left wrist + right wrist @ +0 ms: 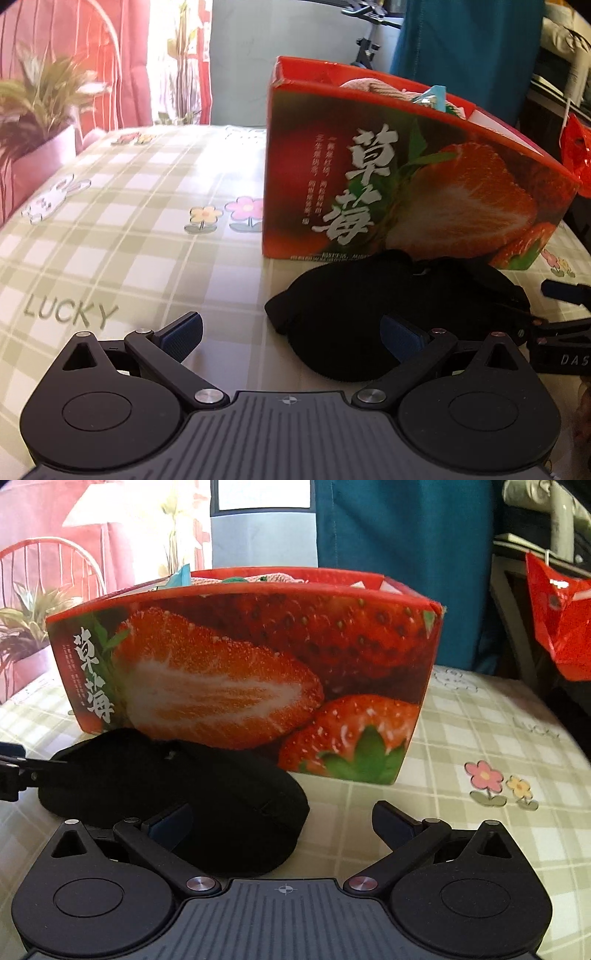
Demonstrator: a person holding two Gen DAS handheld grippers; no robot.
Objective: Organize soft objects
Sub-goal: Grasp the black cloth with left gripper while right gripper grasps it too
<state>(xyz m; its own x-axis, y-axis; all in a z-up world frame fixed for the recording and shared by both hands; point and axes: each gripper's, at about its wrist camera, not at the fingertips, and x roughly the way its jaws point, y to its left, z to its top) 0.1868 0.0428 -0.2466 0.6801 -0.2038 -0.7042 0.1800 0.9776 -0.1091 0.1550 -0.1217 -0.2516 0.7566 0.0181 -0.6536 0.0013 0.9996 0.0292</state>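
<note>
Both grippers sit low over the checked tablecloth (pixel 122 206), spread wide and holding nothing. Left gripper (pixel 291 338) has one finger in front of the black cloth bundle (pixel 373 314), the other over bare cloth; right gripper (pixel 282 825) mirrors it, its left finger against the same bundle (pixel 177 790) seen from the other side.

That dark, soft bundle lies on the table just in front of the strawberry box (pixel 240 679), touching or nearly touching the box's front wall. Pink knitted things (pixel 373 88) and a bit of blue already poke above the box's rim, so my guess is the sorting is well along and this bundle is the piece now in hand, not yet picked up.

Next, I'd judge, one gripper needs to slide sideways until the bundle is squarely between its fingers, close, then lift clear of the tall front wall before dropping it in.

Room is tight between bundle and box, and the two grippers crowd each other. To the left of the box the table is open; a potted plant (pixel 40 122) stands well off.
</note>
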